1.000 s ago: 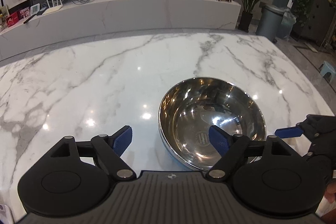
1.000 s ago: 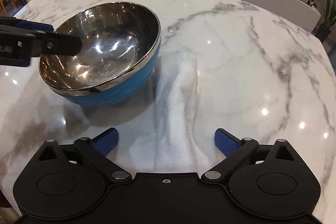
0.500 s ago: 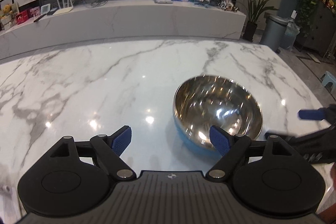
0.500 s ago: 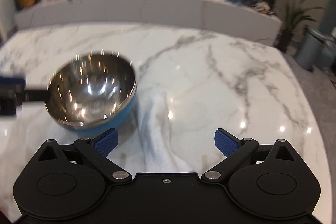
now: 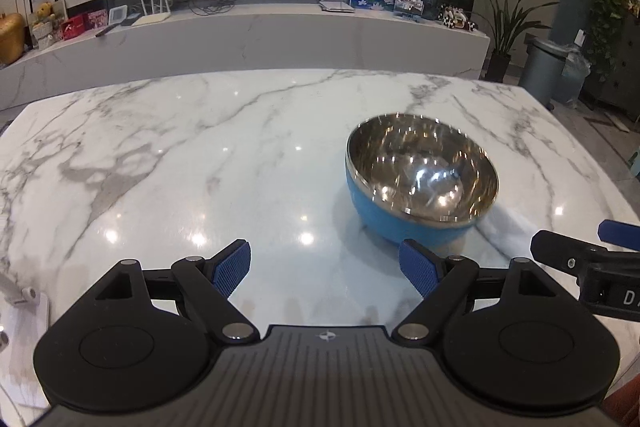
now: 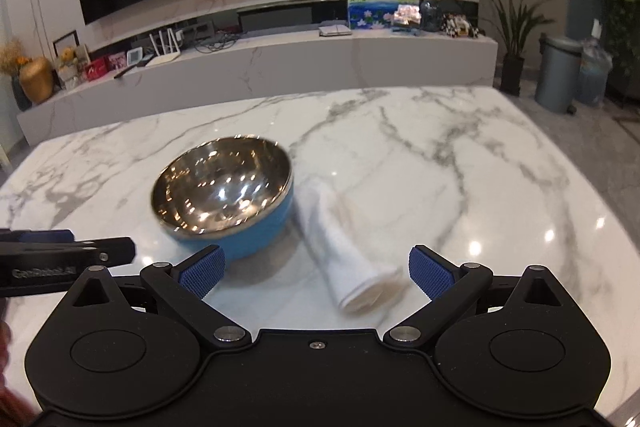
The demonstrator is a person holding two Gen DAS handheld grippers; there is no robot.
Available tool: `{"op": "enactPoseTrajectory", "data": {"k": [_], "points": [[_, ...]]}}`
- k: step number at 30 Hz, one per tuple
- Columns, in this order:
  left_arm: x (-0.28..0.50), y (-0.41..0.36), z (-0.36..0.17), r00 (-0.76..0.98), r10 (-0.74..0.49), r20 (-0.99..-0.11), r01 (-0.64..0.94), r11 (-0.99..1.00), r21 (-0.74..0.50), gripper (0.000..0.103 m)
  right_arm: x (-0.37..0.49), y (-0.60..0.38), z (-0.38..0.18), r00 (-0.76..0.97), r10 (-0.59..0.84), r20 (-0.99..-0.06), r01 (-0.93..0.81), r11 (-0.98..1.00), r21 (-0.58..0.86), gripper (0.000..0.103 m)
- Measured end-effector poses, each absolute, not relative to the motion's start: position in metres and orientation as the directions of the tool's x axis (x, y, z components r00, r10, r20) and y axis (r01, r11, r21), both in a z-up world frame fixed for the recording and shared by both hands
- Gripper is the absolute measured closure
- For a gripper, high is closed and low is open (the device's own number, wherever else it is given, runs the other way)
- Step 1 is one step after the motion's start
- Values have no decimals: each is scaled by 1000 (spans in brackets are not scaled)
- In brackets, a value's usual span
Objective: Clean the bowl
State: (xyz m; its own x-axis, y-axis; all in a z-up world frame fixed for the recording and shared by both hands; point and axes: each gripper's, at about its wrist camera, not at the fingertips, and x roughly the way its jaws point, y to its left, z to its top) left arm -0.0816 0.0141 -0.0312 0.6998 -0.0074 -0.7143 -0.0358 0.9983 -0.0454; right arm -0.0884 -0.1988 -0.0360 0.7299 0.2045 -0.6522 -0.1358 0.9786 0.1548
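Right wrist view: both hand-held grippers, left (image 5: 326,269) and right (image 6: 316,269), have pulled back wide and empty; bowl (image 6: 224,193) sits mid-frame on bench (image 6: 440,163), towel (image 6: 340,251) touching it at right. Wiped or not, cannot tell.

surface: marble table (image 6: 460,163) | on it: bowl (image 6: 224,199), rolled white towel (image 6: 340,247) touching bowl

We see polished white-grey marble table (image 5: 240,155), glossy, lamp glints on it. Bowl (image 6: 224,187): mirror-bright steel inside, smooth blue coating outside, satin sheen. Rolled cloth (image 6: 344,247): white, soft, matt weave. Left gripper (image 5: 326,267) and right gripper (image 6: 314,269): matt black plastic, ribbed housing, finely textured blue pads (image 6: 202,273), small bright metal pins.
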Motion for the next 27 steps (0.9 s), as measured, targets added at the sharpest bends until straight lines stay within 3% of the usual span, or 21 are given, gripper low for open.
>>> {"op": "enactPoseTrajectory", "data": {"k": [5, 13, 27], "points": [[-86, 11, -33, 702, 13, -712, -55, 998, -37, 22, -89, -204, -41, 724, 177, -667, -39, 975, 217, 5], [-85, 7, -36, 691, 21, -722, -64, 997, -32, 22, -96, -190, -42, 737, 144, -661, -68, 988, 140, 5], [-86, 2, -49, 657, 22, -754, -62, 998, -25, 22, -91, -190, -44, 727, 152, -670, -84, 988, 133, 5]]}}
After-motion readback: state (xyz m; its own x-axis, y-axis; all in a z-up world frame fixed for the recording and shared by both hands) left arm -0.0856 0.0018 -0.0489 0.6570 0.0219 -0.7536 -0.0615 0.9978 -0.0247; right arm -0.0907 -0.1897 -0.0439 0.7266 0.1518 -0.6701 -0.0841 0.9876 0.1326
